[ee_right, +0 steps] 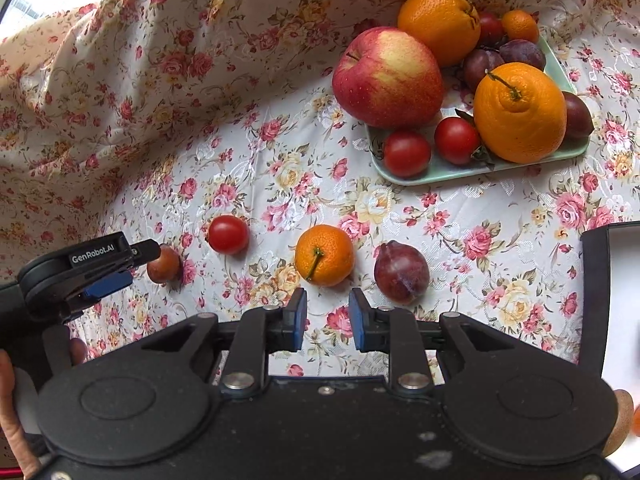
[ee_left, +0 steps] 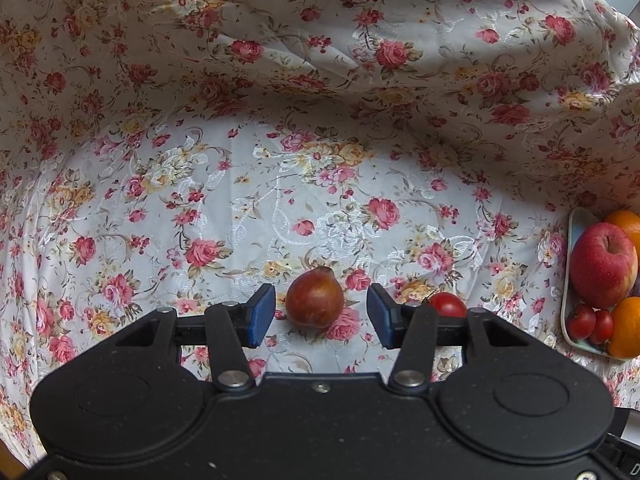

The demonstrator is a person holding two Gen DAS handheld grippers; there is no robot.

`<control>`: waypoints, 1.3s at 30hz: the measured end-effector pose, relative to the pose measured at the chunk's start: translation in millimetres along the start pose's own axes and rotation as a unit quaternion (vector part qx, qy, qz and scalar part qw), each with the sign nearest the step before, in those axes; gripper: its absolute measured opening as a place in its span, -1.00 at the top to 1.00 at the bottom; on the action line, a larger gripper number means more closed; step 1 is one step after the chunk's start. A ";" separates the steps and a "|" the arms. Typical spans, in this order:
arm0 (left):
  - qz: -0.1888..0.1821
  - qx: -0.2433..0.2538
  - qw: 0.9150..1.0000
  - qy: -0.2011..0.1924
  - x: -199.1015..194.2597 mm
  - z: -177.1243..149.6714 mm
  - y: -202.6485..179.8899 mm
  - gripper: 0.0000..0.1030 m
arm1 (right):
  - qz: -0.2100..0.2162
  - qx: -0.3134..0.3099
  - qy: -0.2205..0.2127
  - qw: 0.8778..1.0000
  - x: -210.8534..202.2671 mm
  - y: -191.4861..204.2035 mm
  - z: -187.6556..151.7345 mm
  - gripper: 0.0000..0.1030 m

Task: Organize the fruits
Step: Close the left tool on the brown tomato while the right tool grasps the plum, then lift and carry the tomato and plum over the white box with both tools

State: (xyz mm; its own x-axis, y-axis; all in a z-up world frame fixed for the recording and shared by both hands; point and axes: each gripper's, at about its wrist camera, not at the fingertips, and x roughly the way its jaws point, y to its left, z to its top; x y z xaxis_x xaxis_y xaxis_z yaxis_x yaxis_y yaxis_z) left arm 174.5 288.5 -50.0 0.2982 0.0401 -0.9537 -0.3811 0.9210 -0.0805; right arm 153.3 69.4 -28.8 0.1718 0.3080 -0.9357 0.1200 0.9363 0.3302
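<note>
A small brown pear-shaped fruit (ee_left: 315,298) lies on the floral cloth between the fingers of my left gripper (ee_left: 321,316), which is open; neither blue pad touches it. In the right wrist view the same fruit (ee_right: 163,264) shows just past the left gripper (ee_right: 136,268). A cherry tomato (ee_right: 228,234), a mandarin (ee_right: 324,255) and a plum (ee_right: 401,272) lie in a row on the cloth. My right gripper (ee_right: 329,320) is open above the cloth just in front of the mandarin, holding nothing. A pale green tray (ee_right: 440,172) holds an apple (ee_right: 388,76), two oranges, tomatoes and plums.
The floral cloth (ee_left: 320,60) rises like a wall behind the table. A black-edged white box (ee_right: 616,300) stands at the right. A person's hand (ee_right: 8,420) holds the left gripper. In the left wrist view the tray (ee_left: 565,308) sits at the right edge.
</note>
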 end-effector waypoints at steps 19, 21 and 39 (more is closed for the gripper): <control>-0.006 0.000 0.999 0.045 27.2 -9.9 -20.6 0.14 | 0.006 0.071 -0.048 0.996 -24.3 -44.2 9.9 0.47; -0.007 0.008 0.999 0.053 25.0 -14.5 -28.8 0.14 | -0.004 0.077 -0.035 0.996 -16.7 -46.5 10.3 0.47; -0.004 0.047 0.996 0.073 -4.2 -40.6 -40.4 0.14 | -0.069 0.075 -0.002 0.995 27.1 -27.3 22.6 0.29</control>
State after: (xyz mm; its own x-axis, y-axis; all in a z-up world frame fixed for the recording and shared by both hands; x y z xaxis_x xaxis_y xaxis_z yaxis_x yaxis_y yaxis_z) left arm 153.2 235.5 -54.5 0.1674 -0.0174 -0.9857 -0.2933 0.9537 -0.0666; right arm 176.8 48.3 -60.4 0.1474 0.1768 -0.9732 0.2873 0.9338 0.2131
